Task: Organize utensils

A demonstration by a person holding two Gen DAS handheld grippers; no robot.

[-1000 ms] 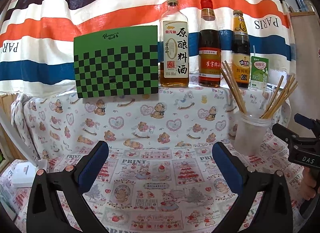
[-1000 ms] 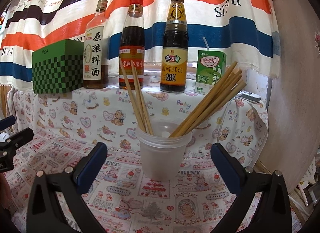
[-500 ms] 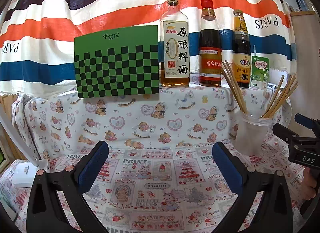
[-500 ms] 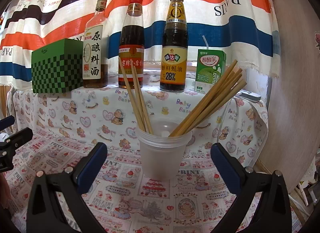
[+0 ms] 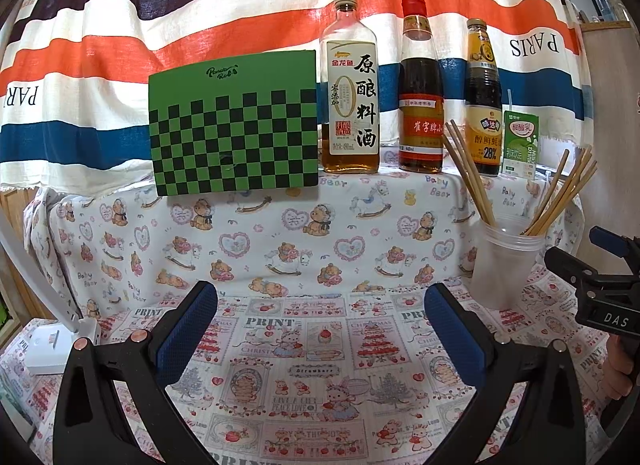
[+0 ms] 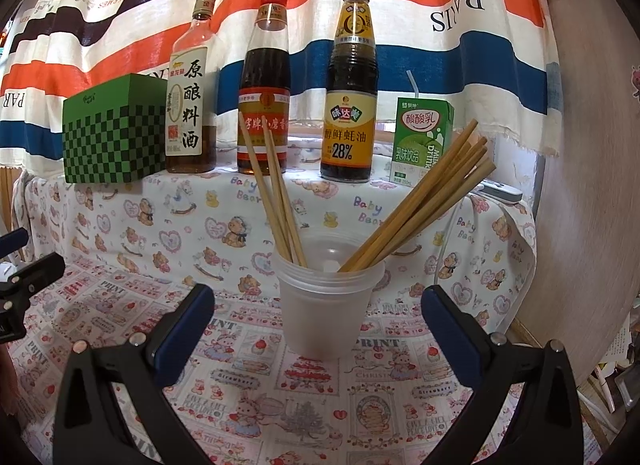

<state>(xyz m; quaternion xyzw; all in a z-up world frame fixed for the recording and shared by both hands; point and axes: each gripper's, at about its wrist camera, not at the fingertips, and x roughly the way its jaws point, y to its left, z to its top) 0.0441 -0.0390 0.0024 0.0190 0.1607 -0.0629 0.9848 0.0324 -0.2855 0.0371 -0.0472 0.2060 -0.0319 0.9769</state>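
Note:
A translucent plastic cup (image 6: 326,305) stands on the patterned cloth and holds several wooden chopsticks (image 6: 424,201), some leaning left (image 6: 276,193), most leaning right. My right gripper (image 6: 320,317) is open and empty, its jaws either side of the cup and a little in front of it. My left gripper (image 5: 320,321) is open and empty over bare cloth. The cup (image 5: 506,265) shows at the right in the left wrist view, with the right gripper's body (image 5: 600,289) beside it.
On a raised shelf behind stand a green checkered box (image 5: 234,125), three sauce bottles (image 6: 188,93) (image 6: 264,89) (image 6: 352,93) and a green drink carton (image 6: 422,141). A striped cloth hangs behind. A white box (image 5: 44,349) lies at the left. A wooden panel (image 6: 592,185) stands at the right.
Both views have shifted only slightly; the left gripper has drifted a little. Both grippers stay open and the cup and chopsticks have not moved.

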